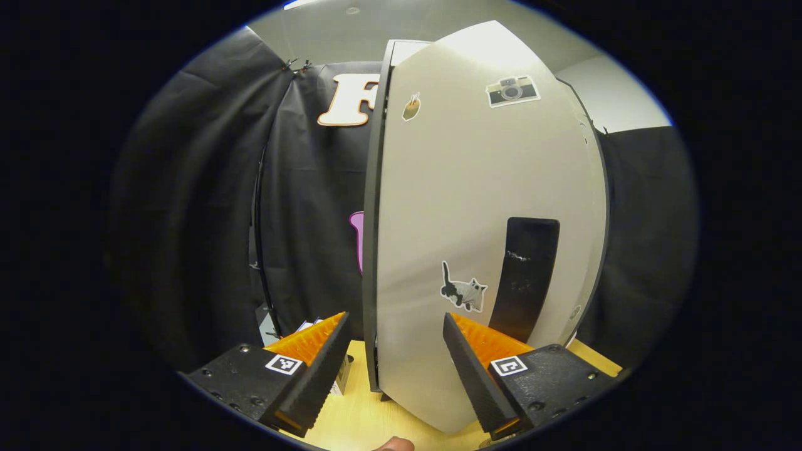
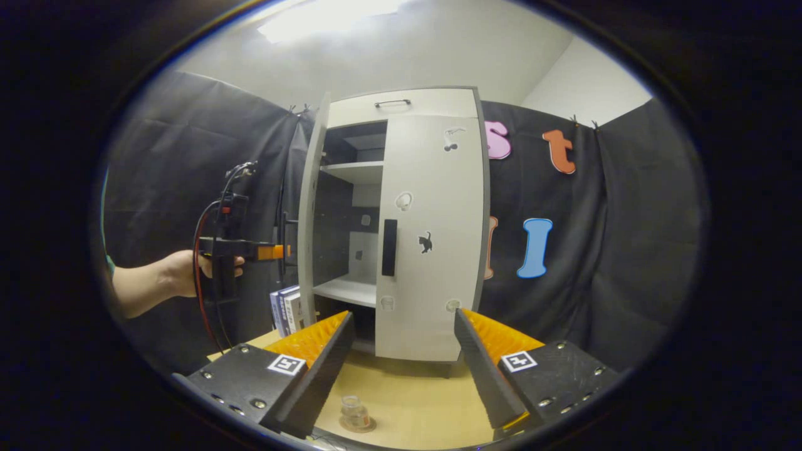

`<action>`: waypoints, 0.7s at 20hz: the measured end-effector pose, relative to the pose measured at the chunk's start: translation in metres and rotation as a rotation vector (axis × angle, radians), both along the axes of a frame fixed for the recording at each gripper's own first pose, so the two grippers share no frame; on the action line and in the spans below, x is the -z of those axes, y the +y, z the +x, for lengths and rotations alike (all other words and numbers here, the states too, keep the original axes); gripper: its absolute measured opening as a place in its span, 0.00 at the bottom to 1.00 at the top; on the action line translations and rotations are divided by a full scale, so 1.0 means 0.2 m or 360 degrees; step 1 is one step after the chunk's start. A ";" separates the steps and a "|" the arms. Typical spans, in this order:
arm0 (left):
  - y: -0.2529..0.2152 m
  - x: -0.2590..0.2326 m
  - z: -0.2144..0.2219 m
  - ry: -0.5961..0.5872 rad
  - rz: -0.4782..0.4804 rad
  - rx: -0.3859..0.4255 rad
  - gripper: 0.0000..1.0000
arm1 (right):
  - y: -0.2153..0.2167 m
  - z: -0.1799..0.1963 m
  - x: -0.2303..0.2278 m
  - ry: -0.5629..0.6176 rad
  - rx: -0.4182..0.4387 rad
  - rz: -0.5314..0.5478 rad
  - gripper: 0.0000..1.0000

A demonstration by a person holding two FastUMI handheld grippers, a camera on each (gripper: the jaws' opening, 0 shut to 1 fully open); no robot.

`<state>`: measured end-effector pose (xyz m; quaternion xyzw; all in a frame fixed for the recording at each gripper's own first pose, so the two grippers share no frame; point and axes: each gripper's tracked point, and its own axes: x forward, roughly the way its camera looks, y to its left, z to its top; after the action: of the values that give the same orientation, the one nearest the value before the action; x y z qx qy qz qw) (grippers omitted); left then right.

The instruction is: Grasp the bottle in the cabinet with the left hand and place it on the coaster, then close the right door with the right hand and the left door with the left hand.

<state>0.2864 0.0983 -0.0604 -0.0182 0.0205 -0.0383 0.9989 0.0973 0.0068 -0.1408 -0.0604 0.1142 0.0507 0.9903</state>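
A small clear bottle point(image 2: 355, 412) stands upright on a round coaster point(image 2: 371, 427) on the wooden table, just ahead of my right gripper point(image 2: 401, 369), which is open and holds nothing. The white cabinet's right door point(image 2: 432, 238) is shut. Its left door point(image 2: 310, 213) stands open, seen nearly edge-on. My left gripper point(image 2: 281, 252), held by a hand, sits at the outer side of that door. In the left gripper view the left gripper point(image 1: 395, 369) is open, and the door's outer face point(image 1: 476, 207) with its black handle point(image 1: 525, 275) looms right ahead of the fingers.
Several books point(image 2: 287, 310) stand upright on the table to the left of the cabinet. Inside the cabinet, bare white shelves point(image 2: 344, 289) show. The table point(image 2: 413, 394) stretches between the cabinet and me. Black cloth walls close in the booth.
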 end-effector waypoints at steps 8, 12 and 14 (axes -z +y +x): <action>-0.07 -0.11 -0.15 -0.0117 0.0034 -0.0018 0.93 | -0.01 -0.10 -0.04 -0.0028 0.0049 0.0004 0.96; -0.10 -0.12 -0.31 -0.0111 -0.0030 -0.0057 0.96 | -0.03 -0.18 -0.08 -0.0049 0.0108 -0.0018 0.96; -0.11 -0.09 -0.39 -0.0050 -0.0033 -0.0058 0.96 | -0.02 -0.24 -0.11 -0.0068 0.0128 0.0007 0.96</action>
<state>0.2084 0.0753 -0.0418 -0.0284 0.0039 -0.0206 0.9994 0.0489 0.0034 -0.1188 -0.0548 0.0951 0.0099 0.9939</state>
